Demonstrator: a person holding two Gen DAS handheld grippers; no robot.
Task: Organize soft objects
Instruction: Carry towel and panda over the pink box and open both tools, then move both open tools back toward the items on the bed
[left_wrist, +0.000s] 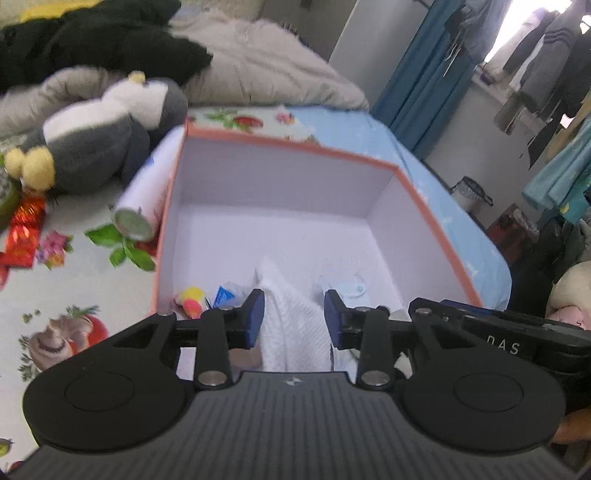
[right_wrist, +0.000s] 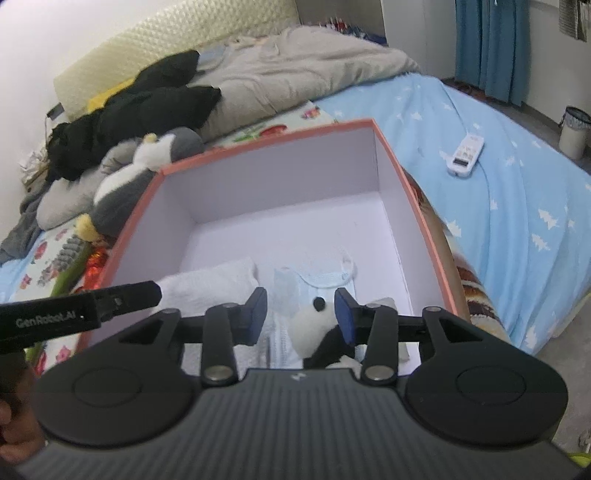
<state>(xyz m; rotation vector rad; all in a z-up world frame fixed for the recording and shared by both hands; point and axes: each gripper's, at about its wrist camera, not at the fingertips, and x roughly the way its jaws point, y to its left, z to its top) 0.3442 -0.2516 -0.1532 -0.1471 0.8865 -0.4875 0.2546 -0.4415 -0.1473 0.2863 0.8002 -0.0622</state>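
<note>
White towel (left_wrist: 291, 325) sits low in the box (left_wrist: 288, 146), near the front wall, and the left gripper (left_wrist: 294, 318) is right over it, jaws parted with the cloth standing between the pads; only the left pad seems to touch, so it looks loose rather than pinched. On the other side, the right gripper (right_wrist: 301, 314) straddles a small black-and-white plush (right_wrist: 317, 332), jaws open, the right pad brushing its head, nothing clamped. A pale blue cloth (right_wrist: 321, 277) lies flat just behind it.

Here's the risk: both tools crowd the same front corner, and the left gripper's body (right_wrist: 85, 306) already juts across the right one's view, so a careless lift could knock them together. A pad could also snag the towel and drag it up over the rim. The small yellow and pink toy (left_wrist: 190, 297) tucked by the left wall could get squashed.

Room? Plenty at the back of the box, bare floor there. Outside, the grey penguin (left_wrist: 99, 147) and a can (left_wrist: 147, 195) press close on the left; the blue bedsheet (right_wrist: 498, 177) to the right lies open, bar a remote (right_wrist: 465, 153)
</note>
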